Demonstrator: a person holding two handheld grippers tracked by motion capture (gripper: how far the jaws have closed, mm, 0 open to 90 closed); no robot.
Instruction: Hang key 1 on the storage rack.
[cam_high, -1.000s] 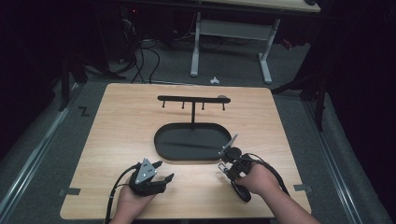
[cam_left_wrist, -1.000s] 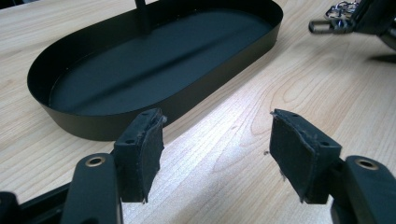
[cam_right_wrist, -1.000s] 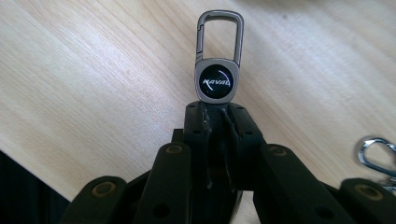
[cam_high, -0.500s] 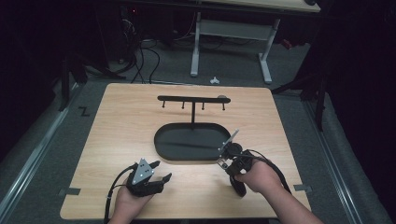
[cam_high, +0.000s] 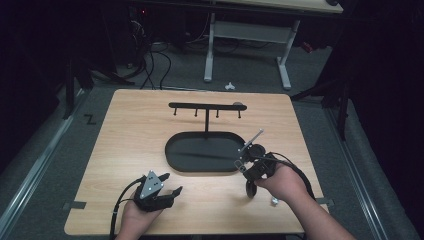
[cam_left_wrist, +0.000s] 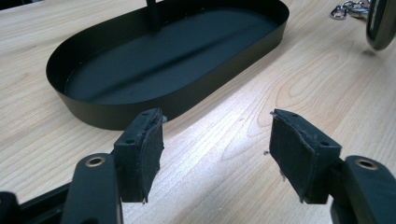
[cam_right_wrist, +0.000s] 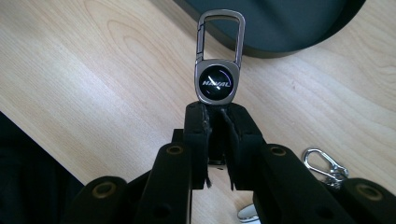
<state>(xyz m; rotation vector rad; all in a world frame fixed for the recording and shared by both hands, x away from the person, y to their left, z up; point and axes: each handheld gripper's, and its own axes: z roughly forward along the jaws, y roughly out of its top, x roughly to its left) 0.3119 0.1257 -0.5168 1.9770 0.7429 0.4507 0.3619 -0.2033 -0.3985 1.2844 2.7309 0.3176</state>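
Observation:
A grey metal keychain (cam_right_wrist: 217, 79) with a carabiner loop and a round black badge sticks up from my right gripper (cam_right_wrist: 218, 112), which is shut on its lower end. In the high view my right gripper (cam_high: 241, 162) hovers at the right front edge of the black oval tray (cam_high: 172, 150). From the tray rises a post carrying a black bar with small hooks (cam_high: 205, 106). My left gripper (cam_high: 172, 183) rests near the table's front left, open. Its pads (cam_left_wrist: 144, 149) stand wide apart and empty, facing the tray wall (cam_left_wrist: 93, 112).
A silver clip (cam_right_wrist: 324, 165) lies on the wooden table beside my right gripper, and a small silver piece (cam_high: 274, 201) lies close to the right hand. A dark oval fob (cam_high: 250, 189) lies under that hand. A desk frame and cables stand beyond the table.
My right gripper has moved slightly forward toward the tray's right end with the keychain. The left gripper has barely moved.

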